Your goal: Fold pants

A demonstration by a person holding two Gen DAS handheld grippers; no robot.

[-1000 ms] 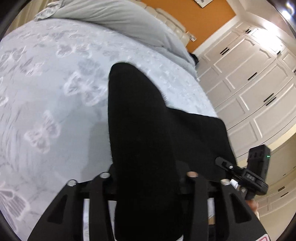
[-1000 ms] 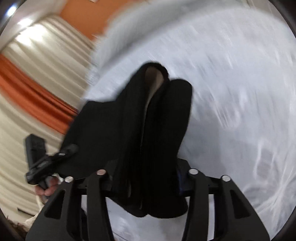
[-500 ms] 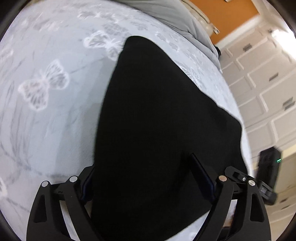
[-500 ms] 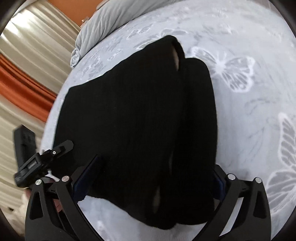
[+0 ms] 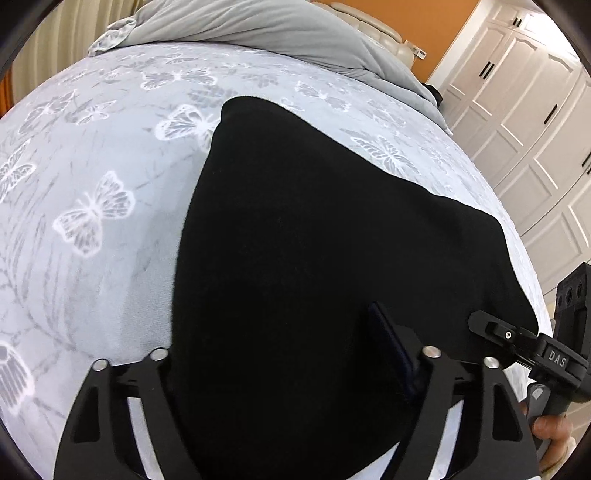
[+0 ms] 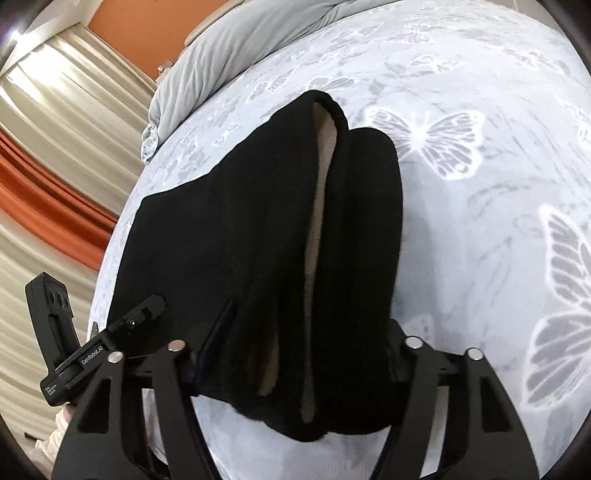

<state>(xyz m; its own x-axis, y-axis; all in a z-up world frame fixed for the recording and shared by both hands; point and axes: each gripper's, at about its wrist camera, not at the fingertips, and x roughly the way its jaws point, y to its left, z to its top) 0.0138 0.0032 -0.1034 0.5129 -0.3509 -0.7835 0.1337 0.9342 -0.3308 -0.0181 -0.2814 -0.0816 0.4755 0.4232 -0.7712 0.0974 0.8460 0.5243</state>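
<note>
1. Since ~1 s back: pants (image 5: 332, 266) have gone from hanging bunched between both sets of jaws to lying spread flat on the bedspread (image 5: 92, 177). Both grippers have dropped lower and closer to the fabric.
2. Pants location: on the bedspread, short of the grey duvet (image 5: 258, 33) at the head end; near edge right under both grippers. In the right wrist view the pants (image 6: 240, 240) lie as a folded slab, w/ a pale lining strip showing in a slit to the right of the slab's middle.
3. Handling, my read: soft, thick knit, light, zero stiffness. Sags and bunches if lifted from one pt, not fragile, not slippery. Layers can slide apart, so pinch through all layers.
4. Where to grab: near edge, two corners, one per gripper, keeping the edge taut between them. Avoid the slit, likely catches only one layer.
5. Left gripper (image 5: 288, 354): jaws partly spread, just been closing after opening wide. Fabric sits between them; right pad visible and clear of cloth, so no pinch.
6. Right gripper (image 6: 295, 343): jaws partly spread, just been closing too. Fabric bulk between the fingers; whether pads press on it, can't tell.
</note>
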